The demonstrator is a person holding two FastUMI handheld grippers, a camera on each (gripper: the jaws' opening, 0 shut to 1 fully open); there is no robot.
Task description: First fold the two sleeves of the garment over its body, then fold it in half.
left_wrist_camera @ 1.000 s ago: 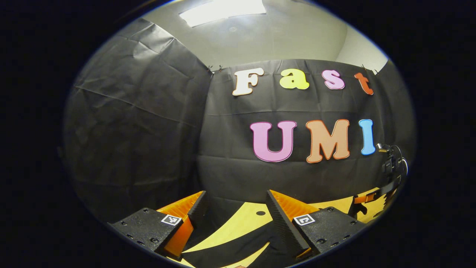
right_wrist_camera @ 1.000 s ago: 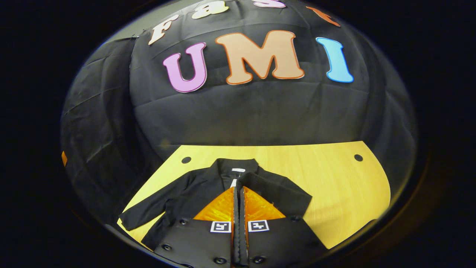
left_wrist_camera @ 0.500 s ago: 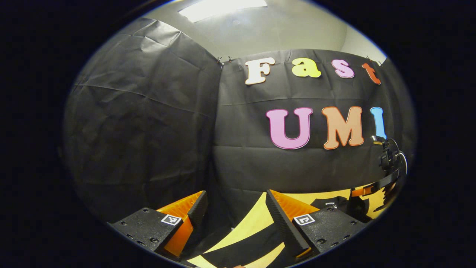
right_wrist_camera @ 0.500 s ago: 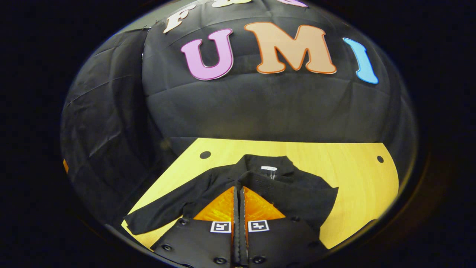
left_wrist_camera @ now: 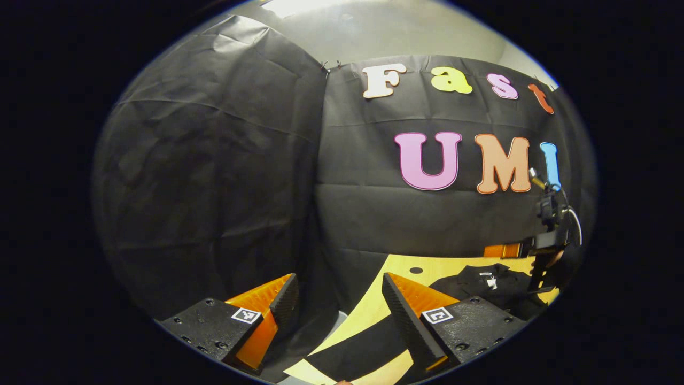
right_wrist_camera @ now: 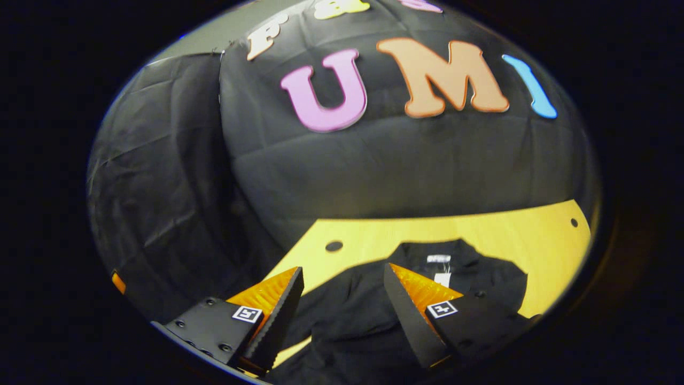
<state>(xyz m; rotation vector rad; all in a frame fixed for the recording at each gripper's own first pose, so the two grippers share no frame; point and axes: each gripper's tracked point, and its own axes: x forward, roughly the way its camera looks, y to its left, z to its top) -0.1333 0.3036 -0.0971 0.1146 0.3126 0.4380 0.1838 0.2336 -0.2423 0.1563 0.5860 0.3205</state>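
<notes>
- Garment (right_wrist_camera: 374, 315): black, lying on the yellow table (right_wrist_camera: 534, 240), collar at the far side toward the booth wall. In the left gripper view it sits at the right (left_wrist_camera: 497, 289), on the table (left_wrist_camera: 374, 310).
- My right hand-held gripper (right_wrist_camera: 342, 315): fingers spread, nothing between them, poised over the garment's body. Can't tell whether the tips touch the cloth.
- My left hand-held gripper (left_wrist_camera: 336, 310): fingers spread, empty, out at the table's left end. A dark strip of cloth (left_wrist_camera: 358, 353) runs across the table below it; my read is that's the left sleeve, laid out flat.
- The right hand-held gripper also shows far off in the left gripper view (left_wrist_camera: 545, 251), above the garment.
- Progress, as a judgement: the garment's right side looks bunched inward over the body, so the right sleeve fold looks done. The left sleeve is not yet folded, and neither is the half fold.
- Next up is probably the left sleeve, taken with the left hand-held gripper.
- Writing: white neck label inside the collar (right_wrist_camera: 439, 259), with a second white tag just below it. Text too small to make out. No brand readable on the garment.
</notes>
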